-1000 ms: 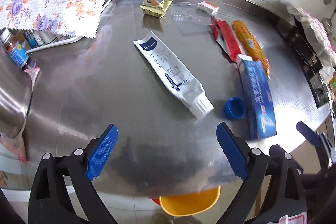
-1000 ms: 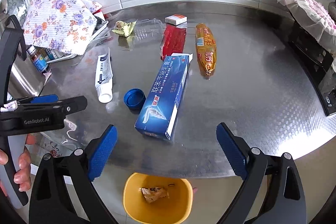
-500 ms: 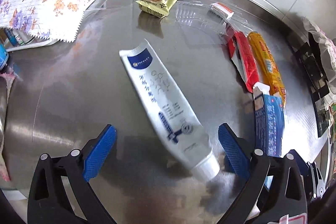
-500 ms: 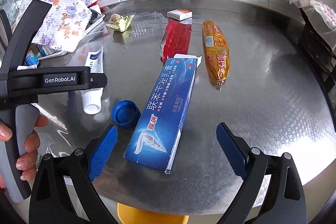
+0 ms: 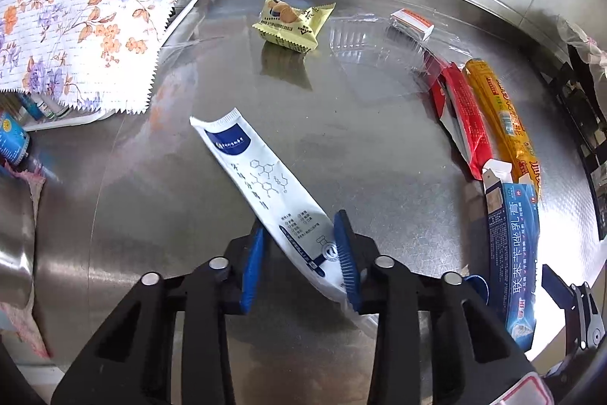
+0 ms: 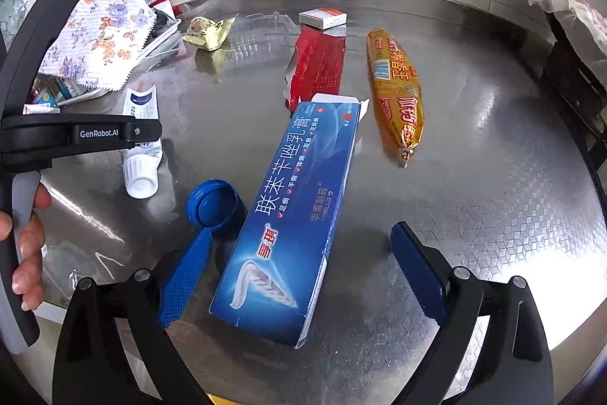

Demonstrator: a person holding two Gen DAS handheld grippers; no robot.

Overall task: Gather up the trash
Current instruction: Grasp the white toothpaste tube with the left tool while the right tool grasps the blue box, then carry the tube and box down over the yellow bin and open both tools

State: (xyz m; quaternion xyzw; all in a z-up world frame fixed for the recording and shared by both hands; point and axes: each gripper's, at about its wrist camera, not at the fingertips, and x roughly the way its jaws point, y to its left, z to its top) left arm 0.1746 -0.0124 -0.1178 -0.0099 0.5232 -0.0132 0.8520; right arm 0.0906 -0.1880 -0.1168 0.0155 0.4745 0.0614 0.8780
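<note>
Now closing left gripper [image 5: 299, 259] on white ointment tube [image 5: 265, 192] (pads touching); right gripper [image 6: 303, 276] spread, straddling blue ointment carton [image 6: 296, 211]. Next: lift, bin.

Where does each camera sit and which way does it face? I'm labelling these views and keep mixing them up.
Left wrist: on the left gripper, tilted down at the steel table; its blue fingers are closing around the white toothpaste tube.
Right wrist: on the right gripper, tilted down at the blue toothpaste box between its open fingers; a hand on the left gripper's handle shows at the left edge.
Both show the tube, the box and the yellow snack packet.
</note>
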